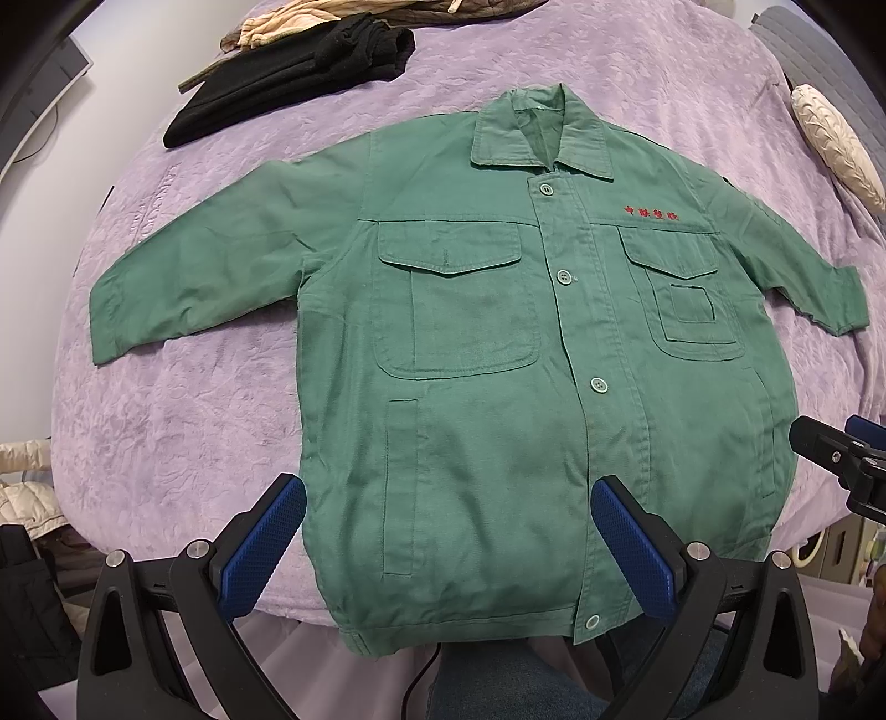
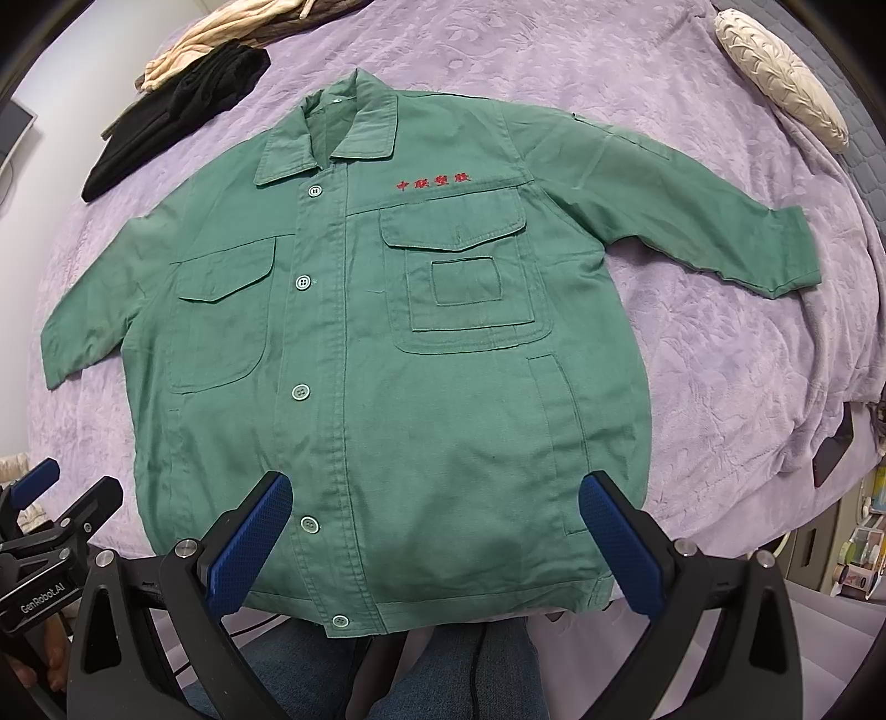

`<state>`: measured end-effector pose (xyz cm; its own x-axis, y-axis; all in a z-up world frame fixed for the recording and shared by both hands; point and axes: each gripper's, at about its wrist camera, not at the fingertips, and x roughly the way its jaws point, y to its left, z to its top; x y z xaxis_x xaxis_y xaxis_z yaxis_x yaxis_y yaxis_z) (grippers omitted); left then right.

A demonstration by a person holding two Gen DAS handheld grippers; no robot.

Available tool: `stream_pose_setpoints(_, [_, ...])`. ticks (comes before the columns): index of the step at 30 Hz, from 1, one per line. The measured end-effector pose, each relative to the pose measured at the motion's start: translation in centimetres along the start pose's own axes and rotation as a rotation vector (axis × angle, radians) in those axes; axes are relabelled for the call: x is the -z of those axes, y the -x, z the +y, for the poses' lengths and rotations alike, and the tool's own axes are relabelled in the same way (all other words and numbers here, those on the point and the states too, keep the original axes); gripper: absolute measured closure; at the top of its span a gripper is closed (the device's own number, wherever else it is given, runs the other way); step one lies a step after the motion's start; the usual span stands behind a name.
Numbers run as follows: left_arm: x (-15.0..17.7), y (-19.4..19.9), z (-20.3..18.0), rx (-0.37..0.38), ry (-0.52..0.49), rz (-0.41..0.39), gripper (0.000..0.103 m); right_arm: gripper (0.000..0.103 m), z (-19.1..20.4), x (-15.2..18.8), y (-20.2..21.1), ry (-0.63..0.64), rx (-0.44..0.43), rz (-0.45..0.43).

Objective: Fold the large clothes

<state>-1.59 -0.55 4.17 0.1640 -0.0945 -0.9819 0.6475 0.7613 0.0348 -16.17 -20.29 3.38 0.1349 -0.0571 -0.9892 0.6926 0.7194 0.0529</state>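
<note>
Left gripper [image 1: 448, 540]: jaws spread wide, nothing between the blue pads [image 1: 263, 545], hovering over the hem region of the green jacket [image 1: 498, 332] at 6 o'clock in the left wrist view. No contact with the cloth that can be confirmed.

Right gripper [image 2: 434, 540]: jaws likewise spread wide, empty, blue pads [image 2: 620, 540] above the lower front of the jacket, 6 o'clock in the right wrist view. In the left wrist view the right gripper shows at 3–4 o'clock at the frame edge; in the right wrist view the left gripper shows at 8 o'clock, with fingers [image 2: 52, 653] of a hand partly visible beneath it.

Jacket: lies flat, front up, buttoned, on the purple bedspread [image 1: 183, 421], occupying the centre of both views. Collar [image 1: 540, 133] toward 12 o'clock, hem toward 6 o'clock, overhanging the near bed edge slightly. Both sleeves spread outward, toward 9 and 3 o'clock. Two flap chest pockets; red embroidered characters [image 2: 433, 183] above one of them. Row of buttons [image 1: 563, 276] down the placket.

Surroundings: black garment [image 1: 293, 77] at 10–11 o'clock on the bedspread, well apart from the jacket, with a beige garment [image 1: 288, 22] beyond it. Cream cushion [image 1: 836, 147] at 2 o'clock near the bed edge. Person's blue-jeaned legs [image 2: 470, 664] at 6 o'clock below the hem.
</note>
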Motion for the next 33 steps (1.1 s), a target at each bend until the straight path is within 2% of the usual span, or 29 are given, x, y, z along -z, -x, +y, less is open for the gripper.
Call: stream_pose_setpoints(33, [0.07,-0.03,-0.07,0.001,-0.001,0.0,0.0,0.0,0.6,-0.26,-0.28,0.014,0.007,0.009])
